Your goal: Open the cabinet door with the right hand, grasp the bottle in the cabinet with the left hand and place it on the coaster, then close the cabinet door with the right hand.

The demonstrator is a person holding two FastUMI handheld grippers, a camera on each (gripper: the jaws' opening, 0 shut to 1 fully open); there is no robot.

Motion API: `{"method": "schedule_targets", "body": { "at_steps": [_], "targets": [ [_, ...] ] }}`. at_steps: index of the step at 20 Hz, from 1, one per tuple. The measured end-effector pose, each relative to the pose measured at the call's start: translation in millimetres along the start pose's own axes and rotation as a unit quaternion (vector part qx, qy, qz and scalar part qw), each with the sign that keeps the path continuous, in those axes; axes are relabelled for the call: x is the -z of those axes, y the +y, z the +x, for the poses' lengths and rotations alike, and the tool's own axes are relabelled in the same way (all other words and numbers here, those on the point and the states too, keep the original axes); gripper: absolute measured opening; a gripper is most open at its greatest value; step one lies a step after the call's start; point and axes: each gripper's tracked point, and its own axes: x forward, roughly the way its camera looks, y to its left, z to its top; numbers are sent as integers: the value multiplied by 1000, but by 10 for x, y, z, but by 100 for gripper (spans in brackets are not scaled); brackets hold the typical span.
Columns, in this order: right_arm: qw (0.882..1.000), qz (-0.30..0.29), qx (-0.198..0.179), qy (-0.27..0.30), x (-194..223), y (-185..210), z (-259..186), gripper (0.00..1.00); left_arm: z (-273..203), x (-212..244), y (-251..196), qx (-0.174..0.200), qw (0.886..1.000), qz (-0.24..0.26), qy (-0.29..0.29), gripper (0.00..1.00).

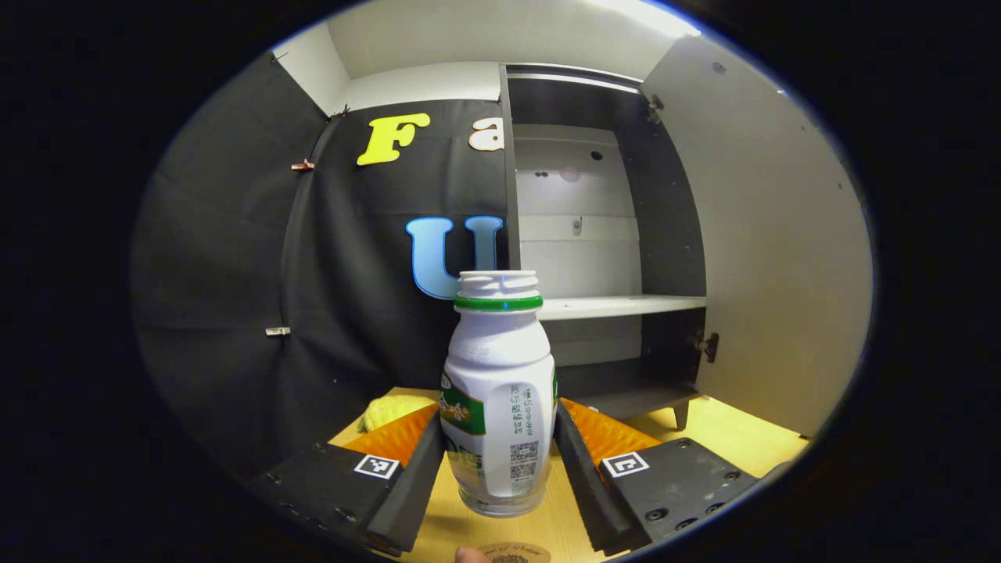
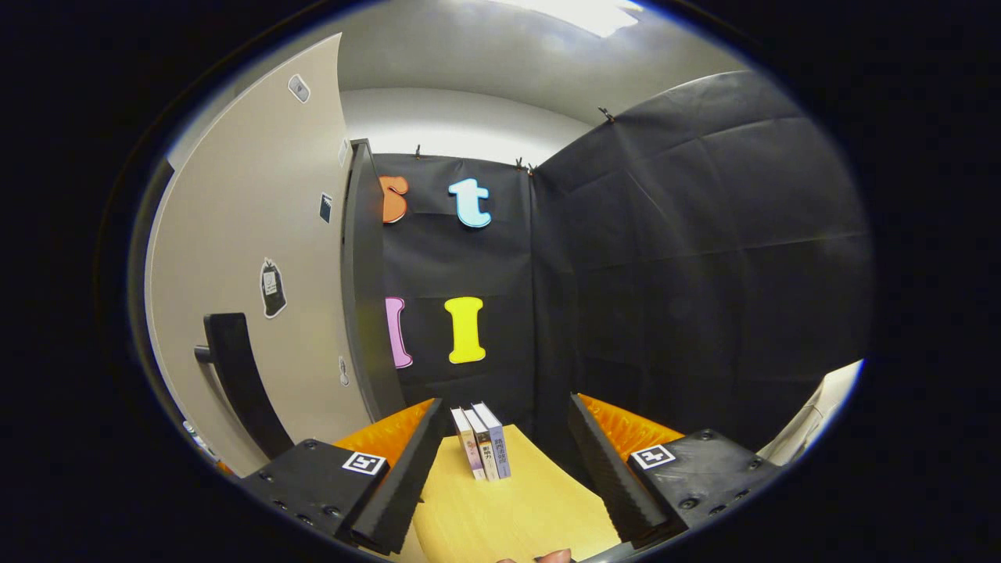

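Note:
A white bottle (image 1: 499, 399) with a green neck ring and no cap stands upright between the fingers of my left gripper (image 1: 498, 469), which press on both its sides. It is in front of the open cabinet (image 1: 594, 258), above the wooden table. The rim of a round coaster (image 1: 513, 554) peeks in at the bottom edge, just below the bottle. The cabinet door (image 1: 774, 234) is swung open to the right. In the right gripper view, my right gripper (image 2: 500, 469) is open and holds nothing, with the door (image 2: 258, 258) and its dark handle (image 2: 238, 375) to its left.
A white shelf (image 1: 618, 305) crosses the cabinet's inside. A yellow lumpy object (image 1: 391, 410) lies on the table to the left of the bottle. Three books (image 2: 481, 442) stand upright on the table (image 2: 500, 516) ahead of the right gripper. Black cloth walls close in the booth.

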Motion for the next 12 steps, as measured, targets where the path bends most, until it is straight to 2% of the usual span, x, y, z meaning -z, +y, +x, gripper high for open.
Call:
{"method": "schedule_targets", "body": {
  "at_steps": [7, 12],
  "targets": [
    [1000, -10, 24, 11, 14, -129, 45, 98, -170, 752, -66, 22, 999, 2, 23, 80],
    [999, -9, 26, 24, 61, -124, 66, 98, -258, 1272, -143, 42, 998, 3, 36, 80]
  ]
}}
